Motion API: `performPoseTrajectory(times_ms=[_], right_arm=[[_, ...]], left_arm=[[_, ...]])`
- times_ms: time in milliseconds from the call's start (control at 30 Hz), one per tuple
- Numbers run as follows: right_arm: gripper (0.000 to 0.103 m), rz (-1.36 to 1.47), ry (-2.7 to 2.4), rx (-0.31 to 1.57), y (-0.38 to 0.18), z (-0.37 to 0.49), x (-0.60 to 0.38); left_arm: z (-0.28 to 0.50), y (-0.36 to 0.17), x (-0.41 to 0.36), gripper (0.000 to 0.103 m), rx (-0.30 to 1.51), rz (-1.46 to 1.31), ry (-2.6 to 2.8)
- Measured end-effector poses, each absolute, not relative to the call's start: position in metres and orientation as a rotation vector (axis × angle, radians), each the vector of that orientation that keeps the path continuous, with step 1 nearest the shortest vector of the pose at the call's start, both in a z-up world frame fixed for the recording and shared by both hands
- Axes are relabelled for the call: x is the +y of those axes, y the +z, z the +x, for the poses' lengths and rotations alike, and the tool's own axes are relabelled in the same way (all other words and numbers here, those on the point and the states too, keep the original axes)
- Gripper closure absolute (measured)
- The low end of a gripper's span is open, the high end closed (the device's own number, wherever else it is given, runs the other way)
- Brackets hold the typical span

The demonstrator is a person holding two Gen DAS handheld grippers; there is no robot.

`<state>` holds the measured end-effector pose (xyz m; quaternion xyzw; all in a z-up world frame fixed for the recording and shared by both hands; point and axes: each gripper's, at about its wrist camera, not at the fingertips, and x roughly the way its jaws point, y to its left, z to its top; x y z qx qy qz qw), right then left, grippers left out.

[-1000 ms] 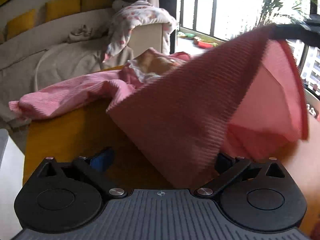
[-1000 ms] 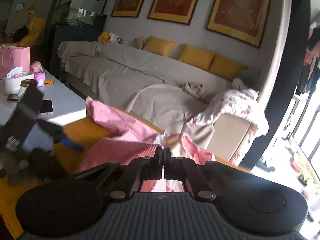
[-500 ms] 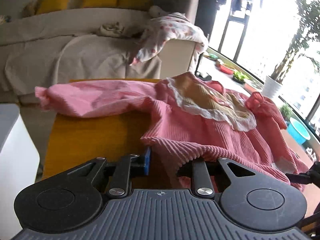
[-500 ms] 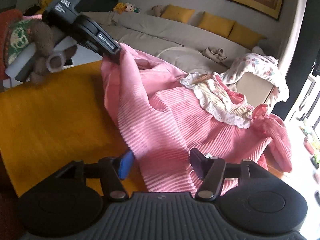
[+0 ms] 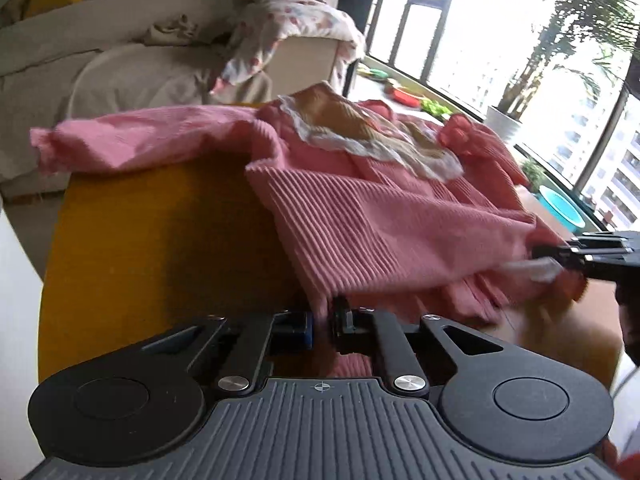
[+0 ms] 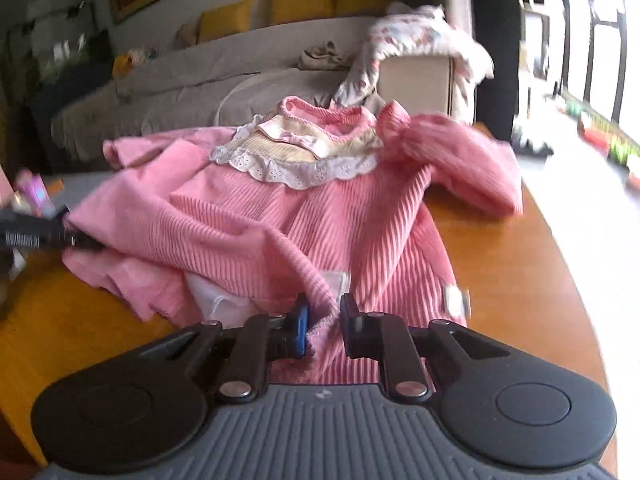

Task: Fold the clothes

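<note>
Two grippers are clamped on one pink ribbed dress [image 6: 280, 216], which is spread across the orange wooden table [image 6: 520, 280] with its lace-trimmed collar [image 6: 296, 160] toward the far edge. The left gripper [image 5: 322, 320] is pinched tight on the near corner of the hem, the ribbed cloth squeezed between its jaws. The jaws of the right gripper [image 6: 323, 320] have just been closing, and a fold of the hem is caught between them, with both pads against the cloth. One sleeve [image 5: 132, 142] is stretched out over the table's far left edge in the left wrist view. Behind the table a beige sofa [image 6: 200, 80] with yellow cushions [image 6: 300, 0] is seen.
</note>
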<state>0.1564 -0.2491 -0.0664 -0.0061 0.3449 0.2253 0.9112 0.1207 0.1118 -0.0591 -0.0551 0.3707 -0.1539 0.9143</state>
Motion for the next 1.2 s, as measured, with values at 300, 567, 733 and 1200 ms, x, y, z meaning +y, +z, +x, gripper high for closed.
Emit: performPoseTrajectory(times_ms=[300,567,733,1200], right_arm=[[0.088,-0.078,0.526,0.774,-0.052,0.093,-0.267],[0.085,-0.112,0.547,0.588,-0.010,0.094,-0.255],[0.061,-0.159,0.544,0.590,-0.024,0.132,-0.231],[0.065,0.002,0.657,0.750,-0.059,0.146,-0.224]], left_arm=[[0.045,-0.052,0.122,0.089,0.785,-0.125,-0.381],[0.073,-0.045,0.103,0.024,0.694,0.074,-0.299],[0.109,-0.057,0.083,0.022,0.694,0.169,-0.278],[0.099,-0.060,0.091,0.081,0.723,0.093,-0.316]])
